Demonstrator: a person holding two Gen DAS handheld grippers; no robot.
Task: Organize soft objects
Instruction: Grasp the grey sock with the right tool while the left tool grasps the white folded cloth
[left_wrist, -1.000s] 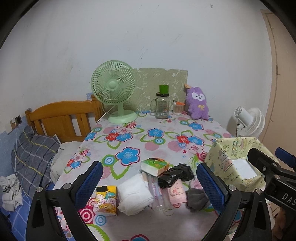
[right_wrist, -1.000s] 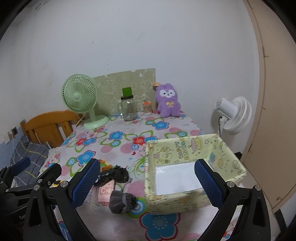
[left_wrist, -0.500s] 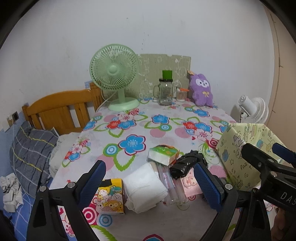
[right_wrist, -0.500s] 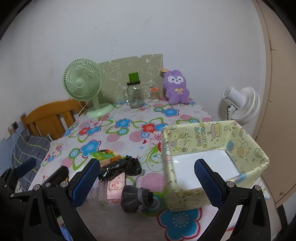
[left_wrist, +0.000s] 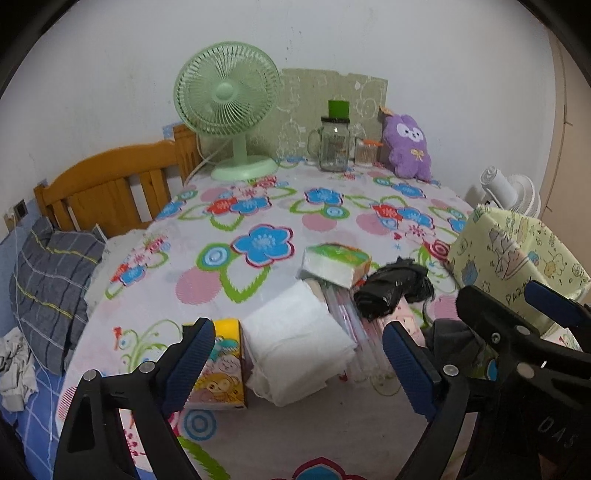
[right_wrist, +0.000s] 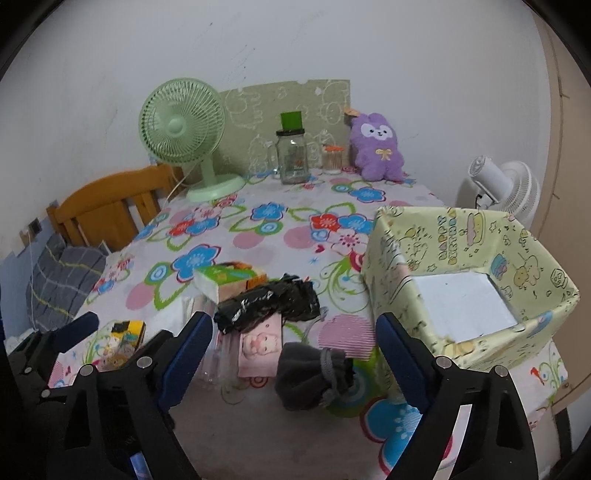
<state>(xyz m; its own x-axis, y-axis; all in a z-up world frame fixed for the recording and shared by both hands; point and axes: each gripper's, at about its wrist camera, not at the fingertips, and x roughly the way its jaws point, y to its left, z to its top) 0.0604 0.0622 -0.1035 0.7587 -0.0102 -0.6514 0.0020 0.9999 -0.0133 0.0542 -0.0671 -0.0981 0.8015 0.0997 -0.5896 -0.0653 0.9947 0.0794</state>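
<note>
A pile of small things lies at the near edge of the flowered table: a white folded cloth (left_wrist: 295, 343), a black crumpled bag (left_wrist: 391, 291) (right_wrist: 266, 302), a grey knit pouch (right_wrist: 314, 373), a pink printed packet (right_wrist: 258, 347), a green tissue pack (left_wrist: 334, 264) and a yellow cartoon box (left_wrist: 221, 369). A yellow paper-covered box (right_wrist: 461, 291) stands open at the right. My left gripper (left_wrist: 295, 365) is open above the white cloth. My right gripper (right_wrist: 295, 354) is open above the grey pouch. Both are empty.
A green desk fan (left_wrist: 229, 110), a glass jar with a green lid (left_wrist: 334, 147) and a purple plush rabbit (left_wrist: 408, 147) stand at the table's far edge. A wooden bed head (left_wrist: 110, 184) and bedding lie to the left. A white fan (right_wrist: 506, 188) stands right.
Both grippers have moved forward and down toward the pile, so the objects look larger and nearer. Nothing on the table has moved and both grippers stay open.
</note>
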